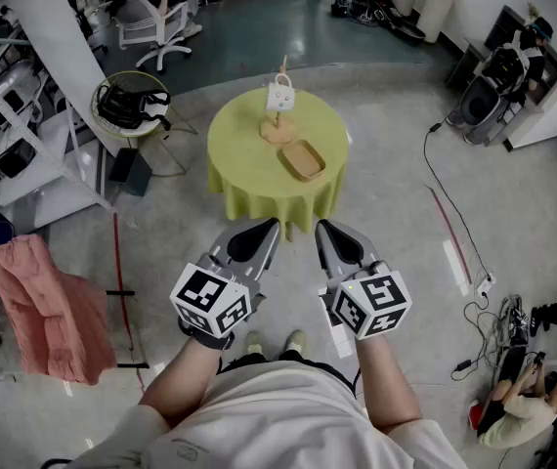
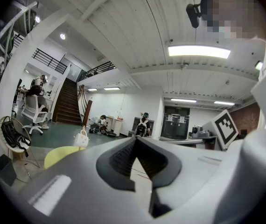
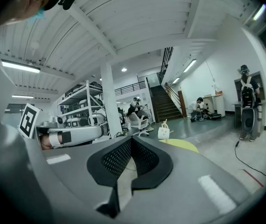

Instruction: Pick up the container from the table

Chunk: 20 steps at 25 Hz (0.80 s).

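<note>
A shallow wooden container (image 1: 302, 159) lies on a round table (image 1: 244, 169) covered with a yellow-green cloth, well ahead of me. Behind it a small white handbag (image 1: 279, 95) hangs on a wooden stand. Both grippers are held close to my body, far short of the table. My left gripper (image 1: 264, 231) and right gripper (image 1: 329, 233) are shut with nothing between the jaws. The left gripper view shows the handbag (image 2: 81, 138) and the table's edge (image 2: 63, 154) past the jaws. The right gripper view shows the same handbag (image 3: 164, 131) and table (image 3: 182, 145); the container is hidden there.
A round stand with black gear (image 1: 130, 101) and a white office chair (image 1: 157, 20) stand left of the table. A pink cloth (image 1: 44, 306) hangs on a rack at my left. Cables (image 1: 454, 213) cross the floor at right, where a person (image 1: 525, 410) sits.
</note>
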### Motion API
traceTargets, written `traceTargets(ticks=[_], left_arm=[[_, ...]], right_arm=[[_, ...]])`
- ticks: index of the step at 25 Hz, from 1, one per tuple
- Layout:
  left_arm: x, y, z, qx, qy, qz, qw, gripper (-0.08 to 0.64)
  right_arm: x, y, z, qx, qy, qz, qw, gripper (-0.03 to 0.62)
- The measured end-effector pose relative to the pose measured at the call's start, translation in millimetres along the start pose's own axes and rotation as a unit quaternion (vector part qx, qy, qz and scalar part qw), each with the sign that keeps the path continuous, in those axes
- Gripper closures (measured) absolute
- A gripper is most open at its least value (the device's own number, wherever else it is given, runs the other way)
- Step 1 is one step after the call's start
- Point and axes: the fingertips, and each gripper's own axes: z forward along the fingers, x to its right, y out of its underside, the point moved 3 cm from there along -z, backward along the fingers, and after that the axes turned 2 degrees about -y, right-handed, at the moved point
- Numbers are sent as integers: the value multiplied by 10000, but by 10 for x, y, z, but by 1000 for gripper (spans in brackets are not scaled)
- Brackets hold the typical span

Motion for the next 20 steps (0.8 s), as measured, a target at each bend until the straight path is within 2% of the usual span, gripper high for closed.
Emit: traceTargets(ticks=[10,20], left_arm=[[62,8,66,-28,-35,14,10000,554],[195,95,196,-3,-215,88,9997,554]], right_arm=[[55,2,-26,-19,-69,-4,10000,583],[316,30,-147,211,-276,280,9990,583]])
